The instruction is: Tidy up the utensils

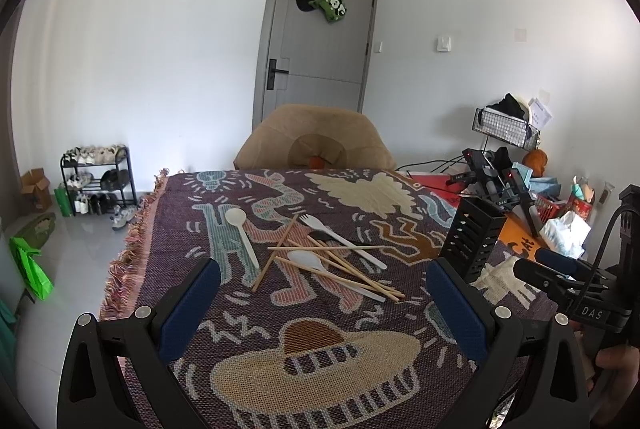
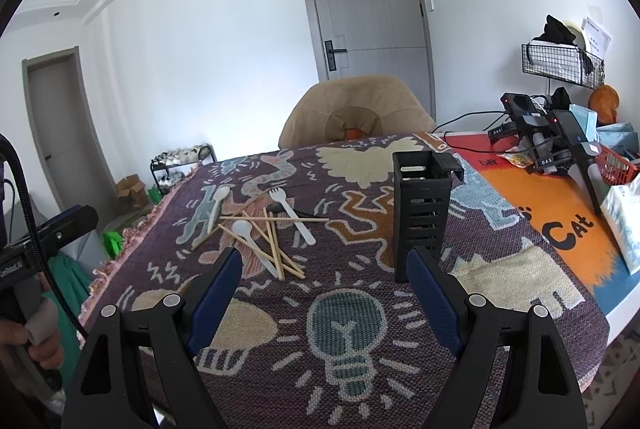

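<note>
Both sets of tongs hang low over the near edge of the bench [image 2: 560,229], which is covered by a patterned woven cloth [image 1: 320,349]. The left tongs [image 1: 323,299] are spread wide with nothing between the blue pads; the right tongs [image 2: 325,281] are spread too, equally empty.

The utensils lie in a loose heap in the middle of the cloth: wooden chopsticks [image 1: 328,261] crossed over a white spoon [image 1: 306,260], a white fork [image 1: 344,239] beside a black piece [image 1: 322,236], and another white spoon [image 1: 242,229] just left of the heap. A black slotted holder [image 2: 420,205] stands upright to the right of them, apart from the heap. A tan chair [image 1: 316,137] sits behind the bench.
</note>
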A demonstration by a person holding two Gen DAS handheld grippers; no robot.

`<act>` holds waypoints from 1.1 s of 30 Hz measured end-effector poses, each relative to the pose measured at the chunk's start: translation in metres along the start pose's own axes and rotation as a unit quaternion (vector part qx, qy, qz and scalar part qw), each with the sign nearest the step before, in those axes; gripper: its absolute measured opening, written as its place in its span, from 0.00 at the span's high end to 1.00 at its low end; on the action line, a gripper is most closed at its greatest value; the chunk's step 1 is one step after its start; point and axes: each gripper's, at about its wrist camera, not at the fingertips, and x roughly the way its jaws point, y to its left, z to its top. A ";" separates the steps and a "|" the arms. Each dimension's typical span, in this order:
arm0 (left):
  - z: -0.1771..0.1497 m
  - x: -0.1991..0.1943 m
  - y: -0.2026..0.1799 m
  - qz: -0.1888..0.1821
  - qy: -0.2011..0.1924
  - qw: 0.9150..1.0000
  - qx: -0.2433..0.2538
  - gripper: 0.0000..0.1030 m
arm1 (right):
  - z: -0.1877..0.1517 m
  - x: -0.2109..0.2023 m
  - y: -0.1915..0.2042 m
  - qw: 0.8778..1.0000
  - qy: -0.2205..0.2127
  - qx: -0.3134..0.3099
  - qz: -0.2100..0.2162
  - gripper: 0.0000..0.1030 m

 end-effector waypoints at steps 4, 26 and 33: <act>-0.001 0.002 -0.001 -0.001 0.002 1.000 0.002 0.01 | 0.000 0.000 0.000 1.000 0.002 0.000 0.000 0.19; 0.000 0.001 -0.003 -0.002 0.002 1.000 0.005 0.01 | -0.001 0.002 -0.001 1.000 0.003 0.003 0.001 0.19; 0.001 0.000 -0.003 -0.003 0.003 1.000 0.008 0.01 | -0.001 0.002 -0.002 1.000 0.003 0.003 0.000 0.19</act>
